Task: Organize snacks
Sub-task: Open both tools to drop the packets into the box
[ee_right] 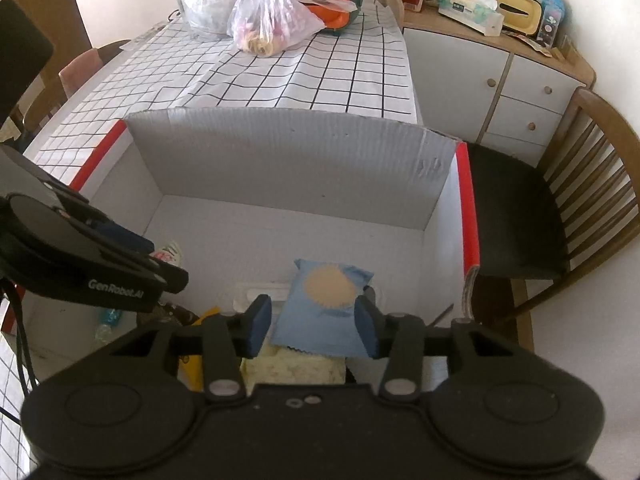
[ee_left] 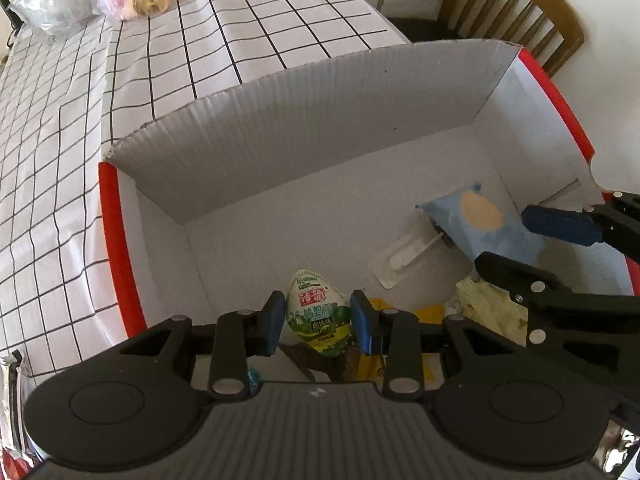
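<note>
Low in the centre of the left wrist view, the left gripper (ee_left: 318, 322) stood with its blue pads on either side of an egg-shaped green-and-white pack (ee_left: 318, 312), apparently clenched on it, though the contact on the right pad was hard to confirm. The pack hung over the near floor of the box (ee_left: 280, 120), a white corrugated carton with red edges that filled the middle of both frames.

In the right wrist view, the right gripper (ee_right: 314, 328) straddled a blue packet (ee_right: 324, 308) with a tan disc printed on it, at lower centre. The right pad seemed to touch the packet's edge, while a gap showed at the left pad, so I could not tell whether it was gripped or just bracketed. The packet lay tilted on a pale wrapper (ee_right: 294, 368), near a flat clear sachet (ee_left: 400, 256).

Both snacks looked light. The blue packet seemed a soft, puffed film pouch, likely slippery and crushable, so its crimped end seam or narrow edges would be the safer hold. The egg-shaped pack appeared firmer, best pinched across its widest middle.
</note>
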### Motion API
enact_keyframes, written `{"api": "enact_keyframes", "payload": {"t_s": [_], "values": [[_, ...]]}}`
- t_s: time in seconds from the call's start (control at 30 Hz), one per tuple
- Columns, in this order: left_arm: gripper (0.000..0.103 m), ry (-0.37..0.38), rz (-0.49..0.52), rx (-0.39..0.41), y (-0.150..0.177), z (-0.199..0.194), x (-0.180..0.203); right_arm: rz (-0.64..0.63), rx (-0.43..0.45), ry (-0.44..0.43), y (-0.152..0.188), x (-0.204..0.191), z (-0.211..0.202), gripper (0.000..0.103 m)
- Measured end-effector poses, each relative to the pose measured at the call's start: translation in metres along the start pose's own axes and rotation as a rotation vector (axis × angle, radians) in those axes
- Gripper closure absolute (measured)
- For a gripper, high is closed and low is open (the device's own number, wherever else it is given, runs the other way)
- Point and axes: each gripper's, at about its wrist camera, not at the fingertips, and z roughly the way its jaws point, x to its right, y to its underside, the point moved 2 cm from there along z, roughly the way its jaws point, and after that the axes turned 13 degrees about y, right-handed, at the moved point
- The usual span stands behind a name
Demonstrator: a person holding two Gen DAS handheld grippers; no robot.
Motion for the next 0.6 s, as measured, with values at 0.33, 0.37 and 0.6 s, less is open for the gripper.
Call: {"api": "enact_keyframes", "payload": {"t_s": [0.33, 0.37, 0.6], "values": [[0.053, 0.024, -0.002, 0.066, 0.007, -0.017, 0.003, 0.028, 0.027, -0.004, 0.003, 0.002, -0.015, 0.048], [0.053, 0.026, -0.005, 0.077, 0.009, -0.020, 0.003, 0.029, 0.032, -0.005, 0.003, 0.002, -0.017, 0.048], [0.046, 0.044, -0.020, 0.164, 0.022, -0.048, 0.001, 0.044, 0.083, -0.010, 0.004, 0.000, -0.041, 0.039]]}}
